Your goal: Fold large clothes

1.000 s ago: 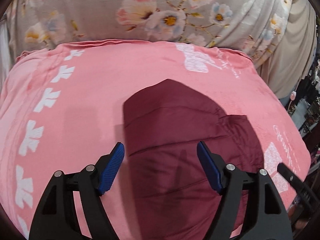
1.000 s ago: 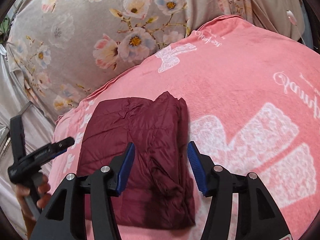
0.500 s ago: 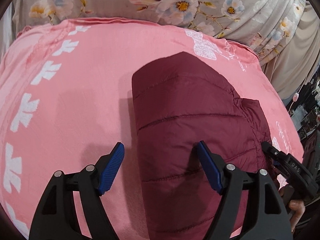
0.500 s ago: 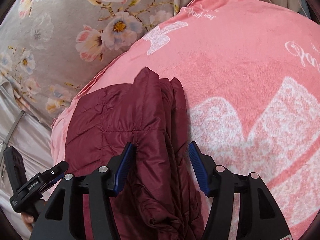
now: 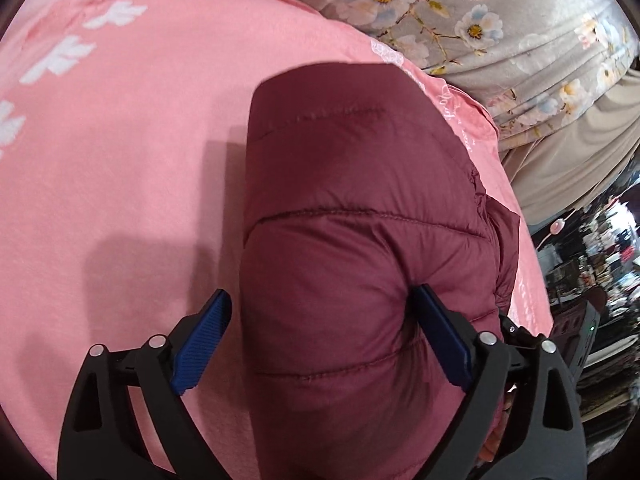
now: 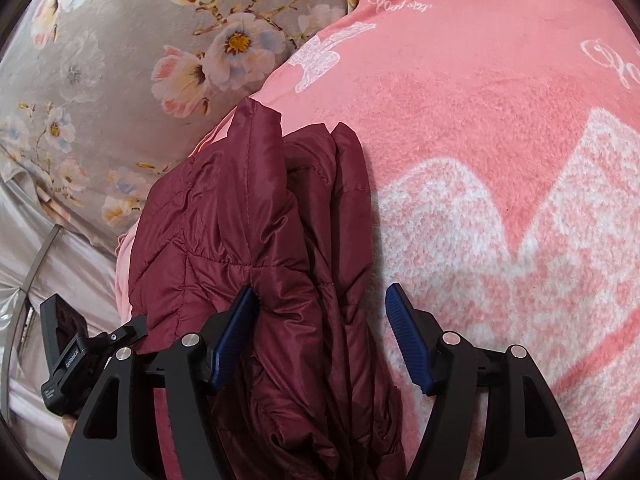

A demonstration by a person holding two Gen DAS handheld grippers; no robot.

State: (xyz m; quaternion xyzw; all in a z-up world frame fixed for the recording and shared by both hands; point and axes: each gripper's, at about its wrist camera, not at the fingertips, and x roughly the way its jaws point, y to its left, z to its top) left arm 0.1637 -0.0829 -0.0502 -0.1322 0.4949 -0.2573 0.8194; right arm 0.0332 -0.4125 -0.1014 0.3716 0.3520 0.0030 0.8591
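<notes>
A folded maroon quilted jacket lies on a pink blanket. My left gripper is open, with the jacket's smooth near edge between its blue pads; the right pad presses into the fabric. In the right wrist view the jacket shows its layered open edge, and my right gripper is open, straddling those layers low over the blanket. Neither gripper is closed on the cloth.
A grey floral bedsheet lies beyond the blanket and also shows in the right wrist view. Dark cluttered room space lies past the bed's right edge. The other gripper's black body shows at lower left.
Both grippers have moved forward and down onto the jacket, which now fills much more of each view. The jaws have stayed open.
</notes>
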